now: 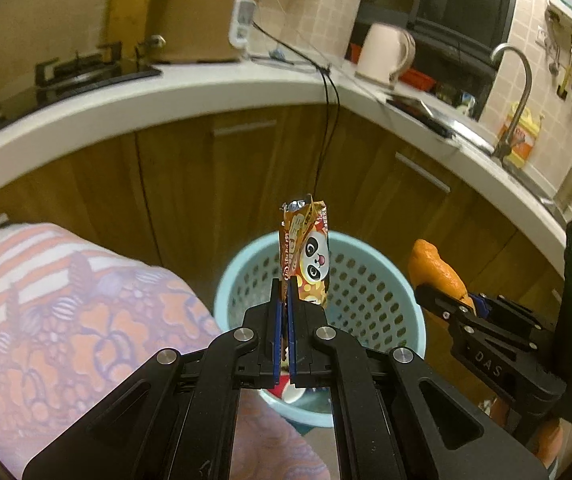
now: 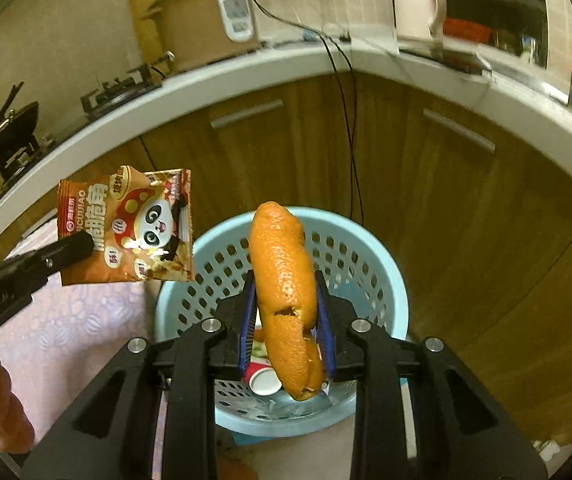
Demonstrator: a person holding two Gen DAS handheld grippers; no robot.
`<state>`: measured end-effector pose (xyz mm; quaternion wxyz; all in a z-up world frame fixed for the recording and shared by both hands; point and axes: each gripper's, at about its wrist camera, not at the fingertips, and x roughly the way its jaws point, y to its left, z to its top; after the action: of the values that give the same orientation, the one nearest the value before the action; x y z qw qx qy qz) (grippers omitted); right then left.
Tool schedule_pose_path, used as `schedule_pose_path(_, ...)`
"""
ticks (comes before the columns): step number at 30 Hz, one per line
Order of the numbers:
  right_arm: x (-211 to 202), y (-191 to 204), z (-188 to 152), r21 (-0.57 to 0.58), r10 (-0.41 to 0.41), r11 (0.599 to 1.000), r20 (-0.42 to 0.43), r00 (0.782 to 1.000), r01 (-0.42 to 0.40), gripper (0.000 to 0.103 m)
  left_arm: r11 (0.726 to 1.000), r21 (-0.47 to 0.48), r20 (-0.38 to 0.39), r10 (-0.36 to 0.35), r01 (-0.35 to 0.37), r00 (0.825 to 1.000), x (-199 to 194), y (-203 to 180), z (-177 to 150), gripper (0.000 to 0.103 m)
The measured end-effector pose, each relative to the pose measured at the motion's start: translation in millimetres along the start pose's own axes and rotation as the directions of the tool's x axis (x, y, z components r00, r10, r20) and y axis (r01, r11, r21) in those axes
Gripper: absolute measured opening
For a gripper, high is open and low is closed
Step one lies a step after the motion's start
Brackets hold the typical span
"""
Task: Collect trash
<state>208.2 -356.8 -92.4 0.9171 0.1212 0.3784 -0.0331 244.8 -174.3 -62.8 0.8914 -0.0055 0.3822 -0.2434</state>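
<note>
Both tools hover above the blue basket [image 2: 381, 264]: left tool [image 1: 286, 284] pinches a snack wrapper [image 1: 305, 256] (panda print), right tool [image 2: 286, 280] clamps an orange peel [image 2: 282, 272].

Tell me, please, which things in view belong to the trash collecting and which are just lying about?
Part of the job:
- snack wrapper, pinched in the left gripper
- orange peel, held in the right gripper
- blue waste basket, with a paper cup already in it

Just lying about:
- rice cooker
- kettle
- faucet
- patterned cloth
</note>
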Motion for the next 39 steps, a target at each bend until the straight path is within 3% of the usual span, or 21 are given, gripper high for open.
schedule_pose_path(5, 22.9, -9.4, -7.3, 0.047, 0.022, 0.999, -0.063, 0.998, -0.019, 0.026, 1.0, 0.015, -0.06, -0.004, 0.005, 0.998, 25.4, -4.5, -12.0, 0.001)
schedule_pose_path(8, 31.3, -15.0, -10.5, 0.077, 0.029, 0.997, -0.088, 0.996, -0.022, 0.033, 1.0, 0.023, -0.078, -0.004, 0.005, 0.997, 34.2, -6.4, -16.4, 0.005)
schedule_pose_path(11, 29.4, -16.6, -10.1, 0.083, 0.018, 0.996, -0.076, 0.997, -0.012, 0.055, 1.0, 0.03, -0.077, 0.002, 0.0, 0.997, 35.5, -7.0, -19.0, 0.032)
schedule_pose_path(12, 27.8, -16.7, -9.7, 0.08, 0.013, 0.997, -0.071, 0.997, -0.007, 0.055, 0.999, 0.033, -0.072, 0.009, -0.007, 0.997, 33.7, -7.0, -19.4, 0.038)
schedule_pose_path(17, 15.9, -15.7, -8.1, 0.077, 0.011, 0.997, -0.048, 0.999, -0.007, 0.055, 0.999, 0.041, -0.045, 0.02, -0.018, 0.999, 22.5, -6.2, -20.9, 0.042)
schedule_pose_path(25, -30.4, 17.4, -9.9, 0.0, 0.003, 1.0, 0.045, 0.999, -0.003, 0.055, 0.998, 0.008, 0.071, 0.058, -0.059, 0.996, -32.2, 3.9, -30.8, 0.068)
schedule_pose_path(27, -46.0, 28.7, -12.2, -0.021, 0.013, 1.0, 0.078, 0.997, -0.011, 0.055, 0.997, -0.005, 0.11, 0.073, -0.073, 0.991, -51.6, 7.4, -33.9, 0.078)
schedule_pose_path(30, -69.9, 46.2, -16.7, -0.049, 0.019, 0.999, 0.133, 0.991, -0.012, 0.055, 0.992, -0.009, 0.191, 0.127, -0.128, 0.973, -82.2, 9.8, -39.6, 0.084)
schedule_pose_path(33, -85.7, 57.4, -20.3, -0.051, 0.02, 0.999, 0.172, 0.985, -0.011, 0.055, 0.978, -0.016, 0.274, 0.205, -0.208, 0.94, -110.9, 11.8, -49.4, 0.089)
schedule_pose_path(36, -96.4, 65.4, -26.6, -0.039, 0.019, 0.999, 0.2, 0.98, -0.011, 0.055, 0.966, -0.028, 0.331, 0.252, -0.257, 0.91, -125.9, 12.5, -60.2, 0.093)
schedule_pose_path(39, -101.0, 72.7, -34.7, -0.035, 0.001, 0.999, 0.219, 0.976, 0.007, 0.061, 0.957, -0.04, 0.355, 0.283, -0.288, 0.891, -129.4, 15.5, -69.0, 0.094)
